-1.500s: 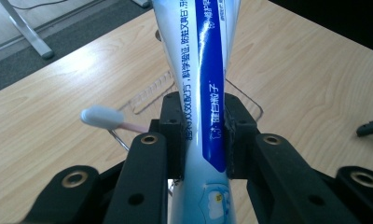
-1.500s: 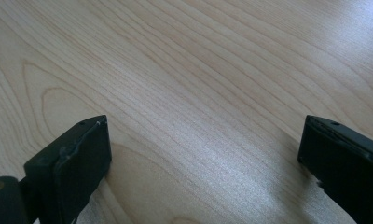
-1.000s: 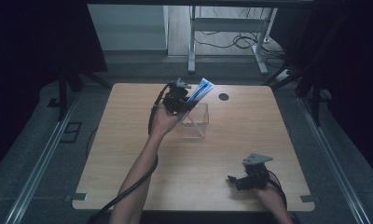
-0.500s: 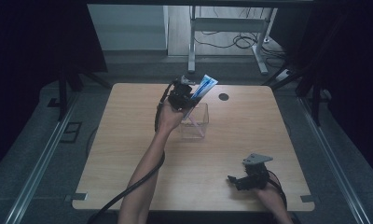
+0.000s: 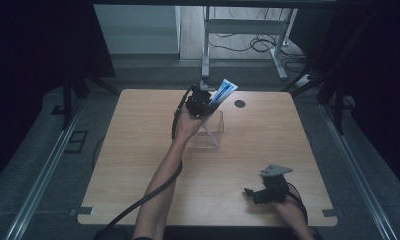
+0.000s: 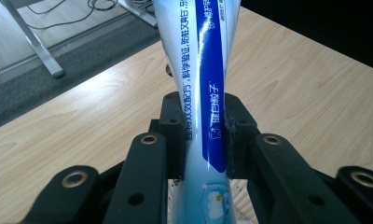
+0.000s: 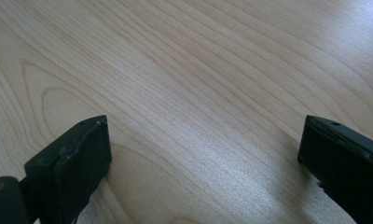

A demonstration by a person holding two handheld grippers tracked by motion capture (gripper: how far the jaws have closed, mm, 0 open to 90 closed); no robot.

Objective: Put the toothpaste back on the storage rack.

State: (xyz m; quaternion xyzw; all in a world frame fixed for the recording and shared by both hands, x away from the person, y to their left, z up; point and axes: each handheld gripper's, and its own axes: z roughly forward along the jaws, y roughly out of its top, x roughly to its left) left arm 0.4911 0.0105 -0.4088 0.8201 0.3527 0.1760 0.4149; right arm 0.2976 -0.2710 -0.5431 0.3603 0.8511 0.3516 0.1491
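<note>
A blue and white toothpaste tube (image 5: 223, 91) (image 6: 204, 79) is clamped between the black jaws of my left gripper (image 5: 202, 103) (image 6: 202, 135), which is shut on it. The tube sticks up and to the right, tilted, above the far edge of a clear plastic box (image 5: 210, 132) standing mid-table. In the left gripper view the tube is pinched narrow between the pads. My right gripper (image 5: 258, 192) (image 7: 203, 154) rests low near the table's front right, jaws wide open over bare wood with nothing between them.
The wooden table (image 5: 138, 150) has a dark round hole (image 5: 239, 104) near its far edge. Beyond the table are a metal desk frame (image 5: 238, 30) and cables on the floor. A black cable trails from the left gripper along the forearm.
The left hand has carried the tube a little to the right and slightly down, above the clear box. The right gripper has stayed in place.
</note>
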